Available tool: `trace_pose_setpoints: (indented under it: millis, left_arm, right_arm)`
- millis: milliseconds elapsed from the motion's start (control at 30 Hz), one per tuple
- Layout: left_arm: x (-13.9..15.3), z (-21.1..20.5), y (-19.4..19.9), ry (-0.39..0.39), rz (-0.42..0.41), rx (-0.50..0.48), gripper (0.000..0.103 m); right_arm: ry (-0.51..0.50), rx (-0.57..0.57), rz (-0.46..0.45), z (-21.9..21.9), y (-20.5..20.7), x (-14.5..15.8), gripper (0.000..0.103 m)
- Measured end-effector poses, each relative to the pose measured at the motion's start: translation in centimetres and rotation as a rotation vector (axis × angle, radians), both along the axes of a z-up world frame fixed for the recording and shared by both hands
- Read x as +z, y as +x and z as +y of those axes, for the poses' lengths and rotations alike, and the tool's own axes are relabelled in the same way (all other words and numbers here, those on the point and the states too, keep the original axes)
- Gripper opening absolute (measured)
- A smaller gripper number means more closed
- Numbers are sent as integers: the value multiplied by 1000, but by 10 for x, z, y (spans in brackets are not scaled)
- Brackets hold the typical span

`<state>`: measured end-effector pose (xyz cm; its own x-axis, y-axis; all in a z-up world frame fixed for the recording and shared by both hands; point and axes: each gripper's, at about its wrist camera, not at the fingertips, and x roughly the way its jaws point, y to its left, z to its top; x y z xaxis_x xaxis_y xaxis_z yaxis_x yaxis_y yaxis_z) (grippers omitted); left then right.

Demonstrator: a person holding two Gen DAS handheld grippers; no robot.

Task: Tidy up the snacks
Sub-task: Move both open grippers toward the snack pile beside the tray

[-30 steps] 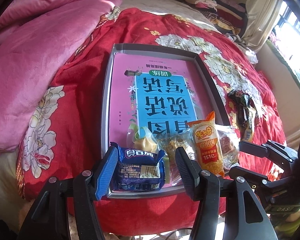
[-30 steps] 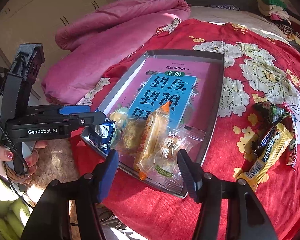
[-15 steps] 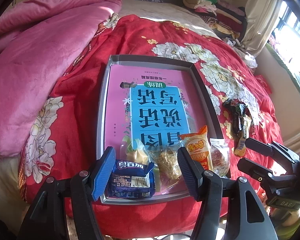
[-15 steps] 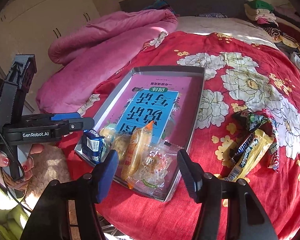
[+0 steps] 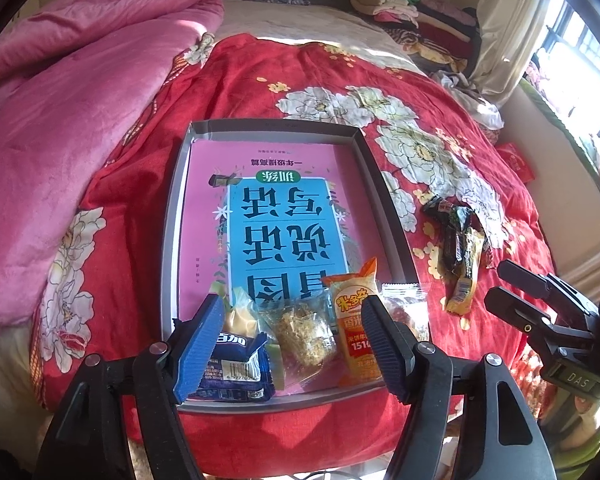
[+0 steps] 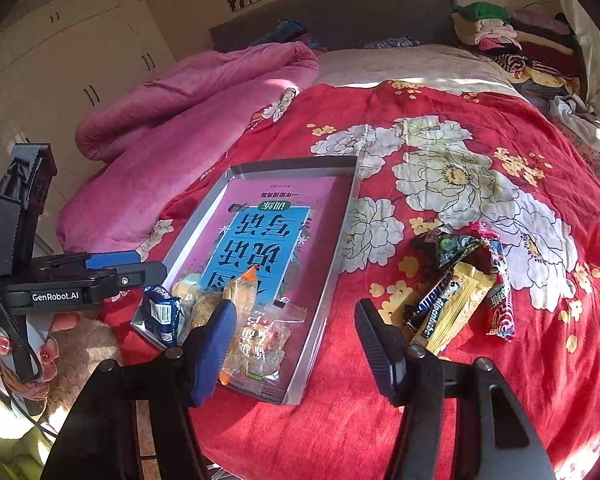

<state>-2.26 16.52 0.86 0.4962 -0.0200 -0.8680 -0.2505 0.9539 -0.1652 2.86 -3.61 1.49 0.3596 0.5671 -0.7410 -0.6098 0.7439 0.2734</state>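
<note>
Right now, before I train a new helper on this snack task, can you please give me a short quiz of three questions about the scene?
1. True or false: the blue packet lies inside the tray.
2. Where is the pile of loose snacks?
A. on the pink blanket
B. on the red cover, beside the tray
C. inside the tray
3. Fill in: the left gripper is ____ and holds nothing.

Key
1. True. It lies at the tray's near corner, in a row with the other packets.
2. B. The pile lies outside the tray, on the side nearer the window.
3. Open. Its jaws have just been opening, and nothing is clamped between them.
</note>
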Motion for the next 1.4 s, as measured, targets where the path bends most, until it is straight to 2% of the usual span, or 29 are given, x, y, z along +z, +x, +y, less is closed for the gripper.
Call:
trace_pose_setpoints:
  millis: [567,967,1400]
  left_arm:
    - [14,-43,18,0,-14,-104,73]
    - [24,-63,40,20,-30,-155,73]
    - [28,-89,68,14,-33,-211,73]
  right_arm:
    - [11,-122,-32,-46,16,12,62]
    - [13,-172,-18,-65,22,7,62]
    - [6,-210,37,-80,30,-12,62]
